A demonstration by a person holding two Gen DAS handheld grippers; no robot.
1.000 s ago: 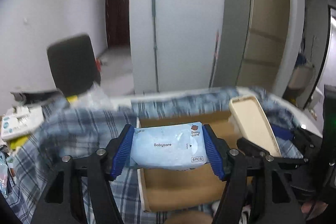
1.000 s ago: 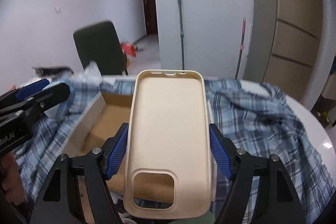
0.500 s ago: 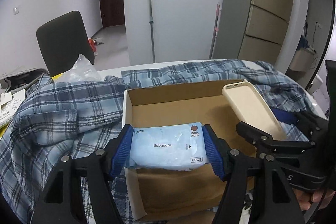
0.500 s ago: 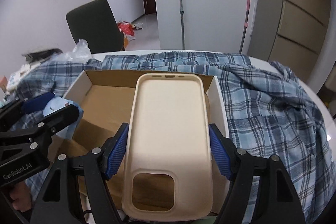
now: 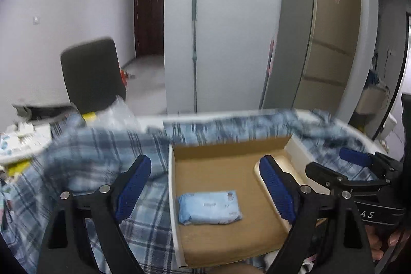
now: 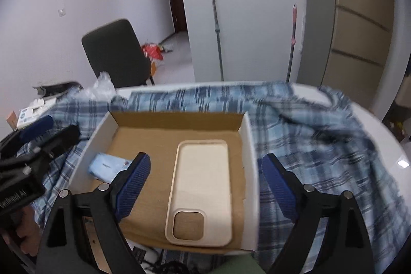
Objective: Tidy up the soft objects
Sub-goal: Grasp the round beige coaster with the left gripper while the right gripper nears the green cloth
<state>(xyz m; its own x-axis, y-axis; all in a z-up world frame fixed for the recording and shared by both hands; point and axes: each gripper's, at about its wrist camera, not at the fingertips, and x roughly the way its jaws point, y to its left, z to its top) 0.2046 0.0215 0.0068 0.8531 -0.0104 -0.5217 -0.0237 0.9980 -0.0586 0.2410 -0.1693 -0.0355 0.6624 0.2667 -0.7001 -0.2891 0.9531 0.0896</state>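
Note:
A light blue pack of wipes lies flat on the floor of the shallow cardboard box, near its left wall. My left gripper hovers above it, jaws opening, nothing between the pads. In the right wrist view a cream phone case lies flat in the same box, by its right wall. My right gripper hangs over the case, jaws opening, pads clear of it. The wipes show at the box's left side, and the case is partly hidden behind my left gripper's right finger.
A blue plaid shirt is spread over the white table around the box. A dark chair stands behind the table. Papers and packets clutter the far left. Mop handles lean on the wall.
Both grippers opened. The wipes pack dropped from the left gripper into the box, and the phone case dropped from the right gripper into the box.

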